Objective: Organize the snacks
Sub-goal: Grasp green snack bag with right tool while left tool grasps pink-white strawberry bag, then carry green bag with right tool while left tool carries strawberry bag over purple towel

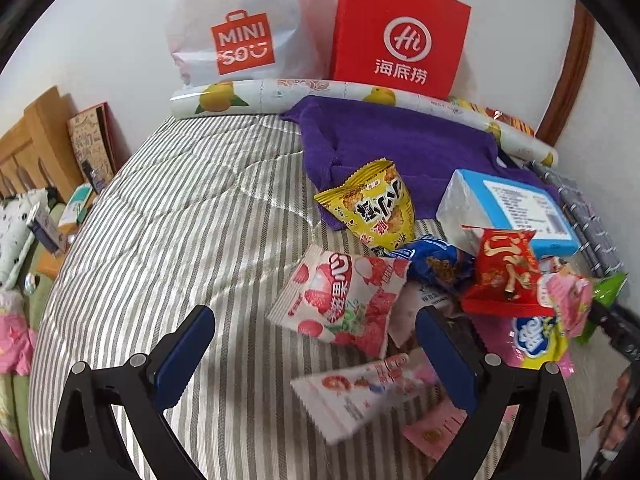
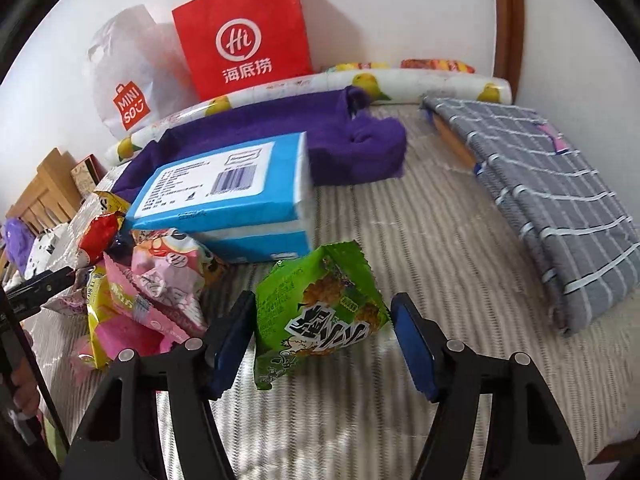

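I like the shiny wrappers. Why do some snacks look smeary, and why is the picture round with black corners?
Left wrist view: the white strawberry packet between the left gripper fingers is smeared by motion blur, while the yellow snack bag looks sharp. Right wrist view: the green snack bag is slightly soft, and the striped bedspread streaks. Both views: the fisheye lens bends edges and leaves dark corners.

Green snack pkt (image 2: 320, 312); grey-white striped bedding (image 1: 180, 220); purple towel (image 1: 404, 144); blue, maybe navy, fingers (image 2: 416, 348).
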The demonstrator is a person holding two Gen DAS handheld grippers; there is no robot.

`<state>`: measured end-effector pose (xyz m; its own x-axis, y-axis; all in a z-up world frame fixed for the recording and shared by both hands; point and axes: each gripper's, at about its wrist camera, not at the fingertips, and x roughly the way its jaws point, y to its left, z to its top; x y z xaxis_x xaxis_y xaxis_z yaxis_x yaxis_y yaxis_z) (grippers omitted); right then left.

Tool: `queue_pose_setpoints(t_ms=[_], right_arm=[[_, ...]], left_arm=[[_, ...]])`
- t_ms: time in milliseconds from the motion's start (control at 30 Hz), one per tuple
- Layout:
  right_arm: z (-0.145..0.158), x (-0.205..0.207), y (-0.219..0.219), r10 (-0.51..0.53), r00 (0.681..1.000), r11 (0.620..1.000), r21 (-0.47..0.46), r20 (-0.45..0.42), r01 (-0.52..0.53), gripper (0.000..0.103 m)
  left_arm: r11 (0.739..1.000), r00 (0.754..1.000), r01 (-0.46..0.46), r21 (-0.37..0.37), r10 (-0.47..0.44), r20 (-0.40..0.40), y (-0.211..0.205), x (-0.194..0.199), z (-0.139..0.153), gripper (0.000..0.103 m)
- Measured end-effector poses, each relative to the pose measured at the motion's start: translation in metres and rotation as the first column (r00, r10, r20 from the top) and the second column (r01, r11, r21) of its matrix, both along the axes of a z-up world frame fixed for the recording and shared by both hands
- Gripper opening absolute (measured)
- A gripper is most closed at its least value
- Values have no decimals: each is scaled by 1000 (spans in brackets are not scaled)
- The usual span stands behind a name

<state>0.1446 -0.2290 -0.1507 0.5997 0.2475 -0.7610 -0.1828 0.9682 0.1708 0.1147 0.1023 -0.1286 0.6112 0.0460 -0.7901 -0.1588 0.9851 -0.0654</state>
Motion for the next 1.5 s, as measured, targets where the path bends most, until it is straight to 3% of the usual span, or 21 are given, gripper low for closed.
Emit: queue_pose_setpoints(t_ms=[233, 300, 333, 500, 933, 1033, 1067, 1500], right_arm=[[-10, 9, -7, 5, 1000, 1000, -26, -9, -5, 68], [-12, 10, -7, 13, 1000, 1000, -24, -6, -14, 68], [-12, 10, -7, 14, 1000, 999, -29, 1, -14, 68], [-16, 11, -10, -4, 1000, 1000, -16, 4, 4, 68], [-20, 10, -6, -2, 1000, 999, -47, 4, 2, 67], [-15, 3, -6, -2, 1000, 999, -45, 10, 3, 67], [-13, 1, -7, 0, 1000, 999, -40, 13, 0, 67], [39, -34, -12, -13, 995, 1000, -4, 101, 13, 67]], left_arm=[[993, 998, 60, 103, -56, -35, -4, 25, -13, 98], [989, 998, 63, 134, -58, -37, -6, 27, -15, 85], [989, 997, 67, 135, -62, -42, -6, 27, -16, 83], [998, 997, 69, 13, -68, -43, 3, 28, -20, 67], [999, 999, 32, -22, -32, -10, 10, 16, -13, 37], [999, 999, 37, -28, -37, -1, 10, 7, -6, 26], [999, 999, 44, -27, -44, 0, 9, 5, -3, 18], [994, 997, 68, -86, -65, 34, 2, -23, 32, 17]])
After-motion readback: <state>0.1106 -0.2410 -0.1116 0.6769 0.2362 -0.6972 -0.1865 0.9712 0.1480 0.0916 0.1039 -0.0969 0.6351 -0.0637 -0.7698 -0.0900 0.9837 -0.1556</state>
